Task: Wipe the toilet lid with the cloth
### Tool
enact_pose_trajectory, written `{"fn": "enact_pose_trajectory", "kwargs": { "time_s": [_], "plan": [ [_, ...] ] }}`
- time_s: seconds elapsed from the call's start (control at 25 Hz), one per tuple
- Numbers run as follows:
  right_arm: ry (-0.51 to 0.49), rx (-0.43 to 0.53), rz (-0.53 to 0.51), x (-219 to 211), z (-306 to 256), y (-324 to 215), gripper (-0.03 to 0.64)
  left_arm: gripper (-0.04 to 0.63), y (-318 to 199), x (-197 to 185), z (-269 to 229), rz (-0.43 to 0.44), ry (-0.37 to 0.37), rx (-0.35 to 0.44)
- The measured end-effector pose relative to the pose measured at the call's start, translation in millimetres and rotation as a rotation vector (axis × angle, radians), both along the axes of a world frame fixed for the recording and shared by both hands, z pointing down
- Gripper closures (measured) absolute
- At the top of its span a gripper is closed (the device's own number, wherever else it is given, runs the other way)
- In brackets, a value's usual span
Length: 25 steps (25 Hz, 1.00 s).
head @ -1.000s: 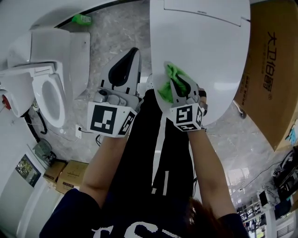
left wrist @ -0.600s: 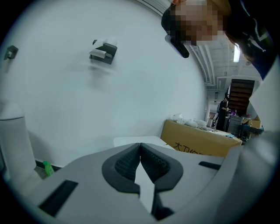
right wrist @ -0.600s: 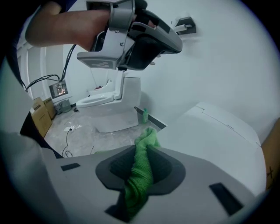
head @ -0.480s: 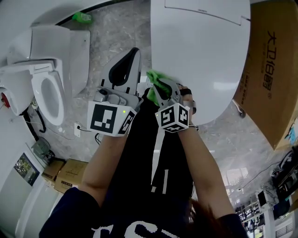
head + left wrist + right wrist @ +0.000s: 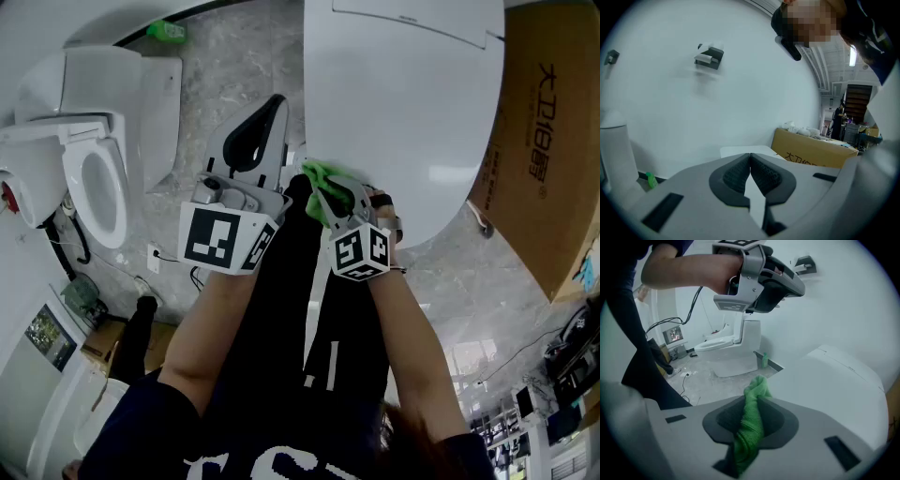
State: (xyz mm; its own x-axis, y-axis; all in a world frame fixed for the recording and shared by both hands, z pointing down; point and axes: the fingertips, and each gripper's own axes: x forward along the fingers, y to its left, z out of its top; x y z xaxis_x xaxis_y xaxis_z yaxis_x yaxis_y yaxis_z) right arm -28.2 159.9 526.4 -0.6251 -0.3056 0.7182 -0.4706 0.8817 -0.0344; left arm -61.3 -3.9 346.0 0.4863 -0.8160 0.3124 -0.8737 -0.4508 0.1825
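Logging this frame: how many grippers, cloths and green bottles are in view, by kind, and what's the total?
Grippers: 2, the left gripper and the right gripper
Cloths: 1, the green cloth, pinched in the right gripper
Bottles: 1, the green bottle by the wall
Total: 4

1. The head view looks steeply down from above the person, close over both forearms. It takes in the left gripper point(image 5: 275, 101), the right gripper point(image 5: 323, 180), the toilet lid point(image 5: 403, 103) and the marbled floor point(image 5: 234, 66).
2. The left gripper view rides just behind its own jaws and faces roughly level at a white wall point(image 5: 693, 117) — the cardboard box point(image 5: 811, 151) at its right also shows in the head view.
3. The right gripper view looks down along its jaws, very near the green cloth point(image 5: 749, 427), across the lid toward a second toilet point(image 5: 733, 350). The lid, the cloth, that toilet and the left gripper also show in the head view.
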Motion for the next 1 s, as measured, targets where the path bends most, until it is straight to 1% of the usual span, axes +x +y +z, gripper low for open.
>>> {"fn": "enact_pose_trajectory", "kwargs": {
  "time_s": [0.32, 0.76, 0.88, 1.0],
  "plan": [
    [0.034, 0.011, 0.060, 49, 2, 9, 0.534, 0.574, 8, 1, 1, -0.003, -0.004, -0.003],
    [0.113, 0.030, 0.152, 130, 4, 12, 0.534, 0.574, 16, 13, -4, 0.013, -0.004, 0.004],
    [0.129, 0.032, 0.198, 152, 4, 10, 0.534, 0.574, 19, 16, -4, 0.019, -0.006, 0.002],
    [0.143, 0.031, 0.272, 178, 5, 8, 0.534, 0.574, 21, 20, -3, 0.023, -0.009, 0.000]
  ]
}}
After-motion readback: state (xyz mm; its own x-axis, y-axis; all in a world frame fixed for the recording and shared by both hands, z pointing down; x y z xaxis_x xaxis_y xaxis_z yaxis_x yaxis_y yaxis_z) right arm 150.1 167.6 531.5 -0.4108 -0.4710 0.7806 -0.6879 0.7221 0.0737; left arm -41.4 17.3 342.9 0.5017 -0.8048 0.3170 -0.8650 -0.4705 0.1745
